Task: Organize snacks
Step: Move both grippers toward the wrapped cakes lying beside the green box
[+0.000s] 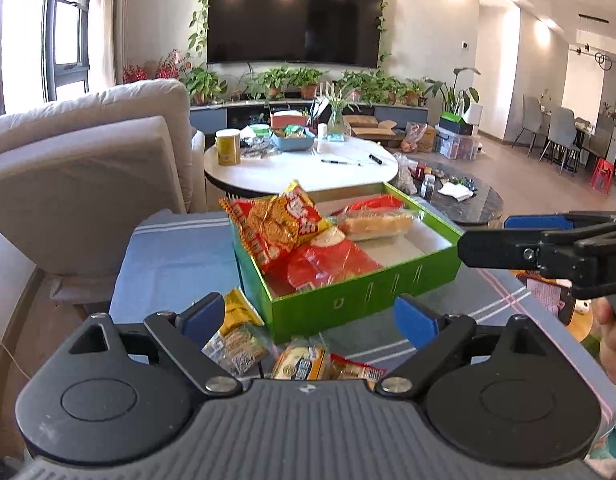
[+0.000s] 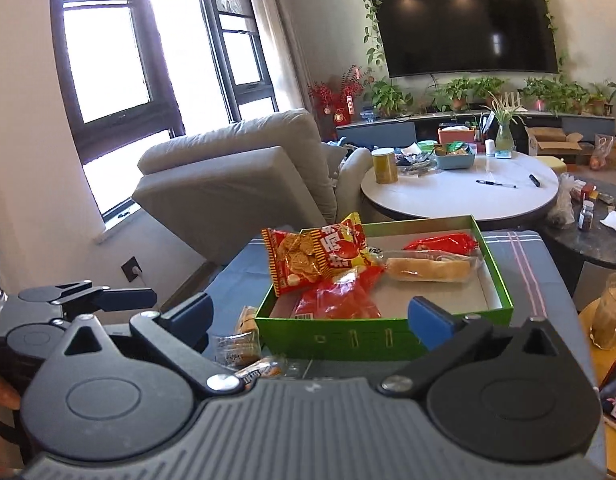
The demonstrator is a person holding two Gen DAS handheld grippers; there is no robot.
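Note:
A green box [image 1: 364,292] sits on the blue striped tablecloth [image 1: 175,256]. Inside it lie an orange-red cracker bag [image 1: 275,228], a wrapped bread roll [image 1: 378,224] and a red bag [image 1: 328,264]. Loose packets lie in front of the box: a yellow cracker packet [image 1: 237,336] and a small orange one [image 1: 303,364]. My left gripper [image 1: 308,320] hovers open above these loose packets, with nothing pressed between its pads. My right gripper [image 2: 310,320] is open too, facing the near wall of the green box [image 2: 384,336]. Each gripper shows in the other's view: the right gripper [image 1: 484,234] and the left gripper [image 2: 119,294].
A grey sofa [image 1: 87,168] stands to the left. Beyond the box are a white round table [image 1: 299,172] holding a yellow tin, a bowl and pens, and a dark round table [image 1: 476,204]. A glass jar [image 2: 612,312] stands at the right, off the cloth.

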